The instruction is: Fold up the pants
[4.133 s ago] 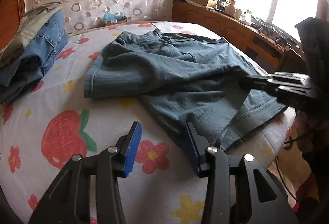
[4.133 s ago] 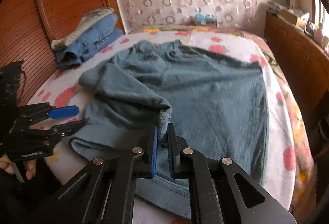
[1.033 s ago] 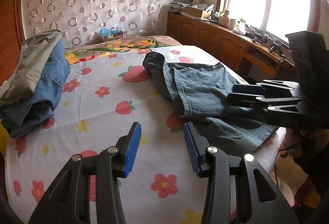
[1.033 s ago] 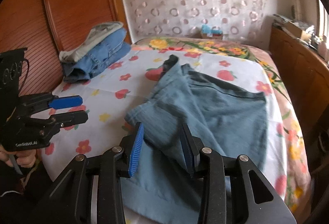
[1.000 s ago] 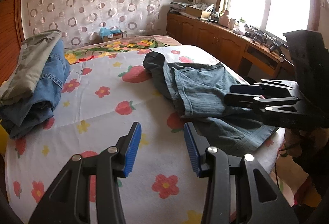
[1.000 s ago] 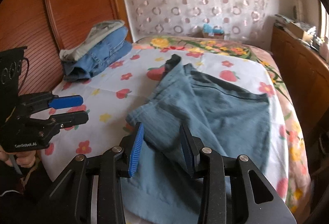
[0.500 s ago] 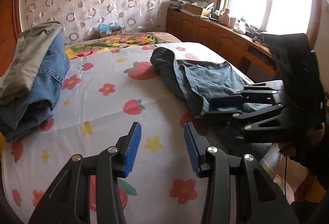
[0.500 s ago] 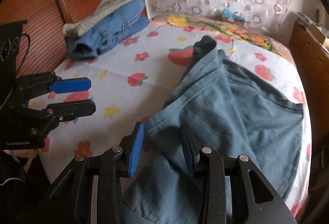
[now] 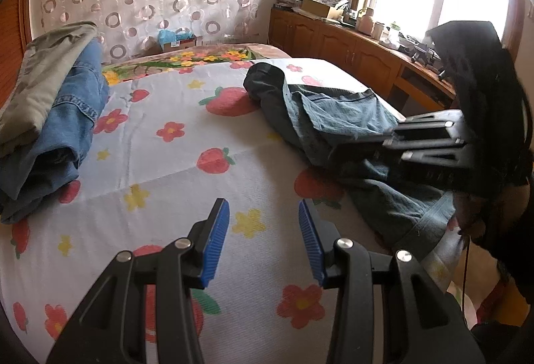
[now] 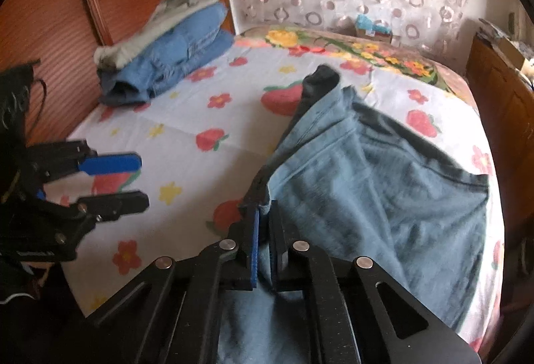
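The blue-grey pants [image 10: 377, 197] lie folded lengthwise on the right half of the flowered bed; they also show in the left wrist view [image 9: 333, 117]. My right gripper [image 10: 265, 213] is shut on the pants' near left edge, with cloth pinched between the blue pads. In the left wrist view the right gripper [image 9: 393, 147] is at the pants' near end. My left gripper [image 9: 263, 237] is open and empty above the bare sheet near the front edge. In the right wrist view the left gripper [image 10: 133, 178] sits to the left, apart from the pants.
A stack of folded jeans and a khaki garment [image 9: 50, 117] lies at the bed's left by the wooden headboard [image 10: 66, 13]. A wooden cabinet [image 9: 350, 50] with clutter runs along the right under the window. The flowered sheet [image 9: 167, 163] lies between the stack and the pants.
My right gripper has moved in and shut on the pants' edge; half a second ago it was open above them. The left gripper has stayed open and shifted slightly.
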`<state>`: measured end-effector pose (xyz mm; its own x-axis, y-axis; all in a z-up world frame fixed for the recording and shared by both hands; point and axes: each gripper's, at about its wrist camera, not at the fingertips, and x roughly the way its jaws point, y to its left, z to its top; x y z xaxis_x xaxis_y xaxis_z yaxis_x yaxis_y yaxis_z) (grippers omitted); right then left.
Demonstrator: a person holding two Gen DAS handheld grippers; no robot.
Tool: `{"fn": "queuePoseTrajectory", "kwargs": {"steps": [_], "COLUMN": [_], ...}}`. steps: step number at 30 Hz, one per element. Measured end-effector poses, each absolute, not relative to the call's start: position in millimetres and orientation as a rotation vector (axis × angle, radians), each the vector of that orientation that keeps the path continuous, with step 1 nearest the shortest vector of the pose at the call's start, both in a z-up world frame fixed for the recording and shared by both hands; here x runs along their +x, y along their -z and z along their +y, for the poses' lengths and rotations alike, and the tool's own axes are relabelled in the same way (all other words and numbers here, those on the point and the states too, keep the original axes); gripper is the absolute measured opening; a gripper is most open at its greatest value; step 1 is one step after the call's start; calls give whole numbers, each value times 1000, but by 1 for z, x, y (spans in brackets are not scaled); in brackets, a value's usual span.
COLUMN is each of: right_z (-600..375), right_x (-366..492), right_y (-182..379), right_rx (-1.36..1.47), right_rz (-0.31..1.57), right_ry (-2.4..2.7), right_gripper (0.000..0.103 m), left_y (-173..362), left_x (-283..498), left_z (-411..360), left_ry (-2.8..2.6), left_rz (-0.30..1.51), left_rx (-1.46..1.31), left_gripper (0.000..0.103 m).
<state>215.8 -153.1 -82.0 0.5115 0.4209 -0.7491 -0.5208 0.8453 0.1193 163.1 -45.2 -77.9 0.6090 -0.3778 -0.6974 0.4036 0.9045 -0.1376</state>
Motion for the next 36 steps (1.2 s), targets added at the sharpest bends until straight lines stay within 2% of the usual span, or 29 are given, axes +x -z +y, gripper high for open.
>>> {"fn": "queuePoseTrajectory", "kwargs": {"steps": [12, 26, 28, 30, 32, 36], "right_z": [-225, -302, -305, -309, -311, -313], "right_x": [244, 299, 298, 296, 295, 290], "right_y": [44, 64, 67, 68, 67, 68], "right_rx": [-139, -113, -98, -80, -64, -55], "right_rz": [798, 856, 860, 857, 854, 856], "right_ry": [-441, -317, -314, -312, -315, -329], "right_gripper": [2, 2, 9, 28, 37, 37], "left_y": [77, 85, 86, 87, 88, 90], "left_x": [177, 187, 187, 187, 188, 191], "left_z": [-76, -116, -119, -122, -124, -130], "left_ry": [489, 526, 527, 528, 530, 528], "left_rz": [814, 852, 858, 862, 863, 869], "left_rx": [60, 96, 99, 101, 103, 116], "left_gripper": [42, 42, 42, 42, 42, 42]}}
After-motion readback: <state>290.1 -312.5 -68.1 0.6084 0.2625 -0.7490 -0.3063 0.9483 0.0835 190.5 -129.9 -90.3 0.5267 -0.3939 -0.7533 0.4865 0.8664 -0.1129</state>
